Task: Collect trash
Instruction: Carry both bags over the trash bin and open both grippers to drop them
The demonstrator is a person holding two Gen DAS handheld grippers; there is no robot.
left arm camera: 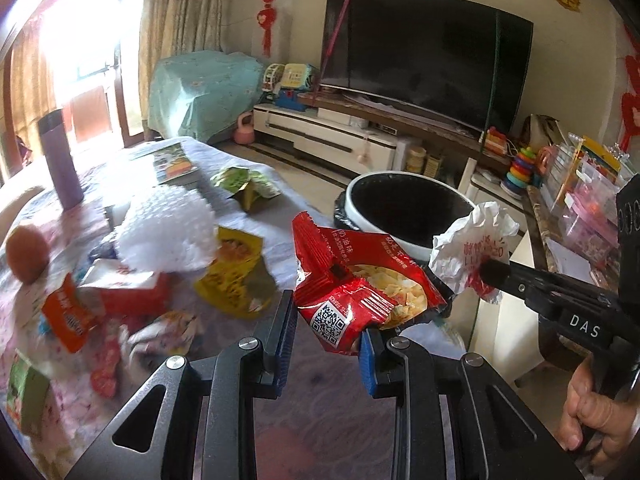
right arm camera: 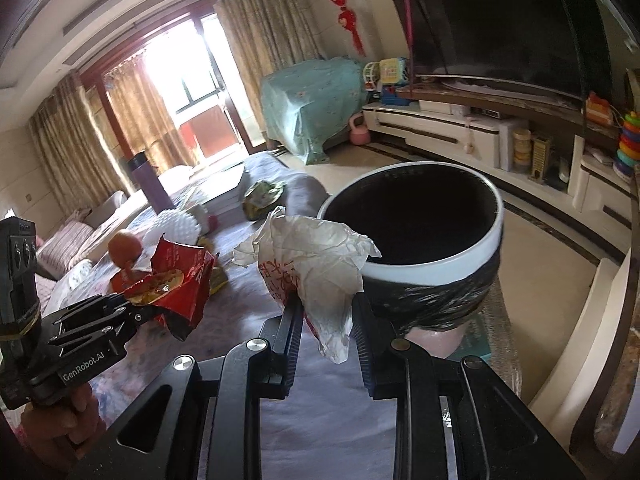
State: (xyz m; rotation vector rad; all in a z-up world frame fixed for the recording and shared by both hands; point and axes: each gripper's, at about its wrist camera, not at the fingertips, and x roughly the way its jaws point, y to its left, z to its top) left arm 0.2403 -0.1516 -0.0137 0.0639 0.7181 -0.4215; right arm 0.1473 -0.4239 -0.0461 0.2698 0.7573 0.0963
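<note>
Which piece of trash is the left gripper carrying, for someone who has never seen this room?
Find the black-lined bin beside the table. Just short of its rim, the left gripper holds a torn red snack packet: chips pictured, QR code, unlike the crumpled white paper nearby.

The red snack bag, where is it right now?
The red snack bag is held off the table in the left gripper, beside the crumpled white wrapper and just short of the trash bin.
</note>
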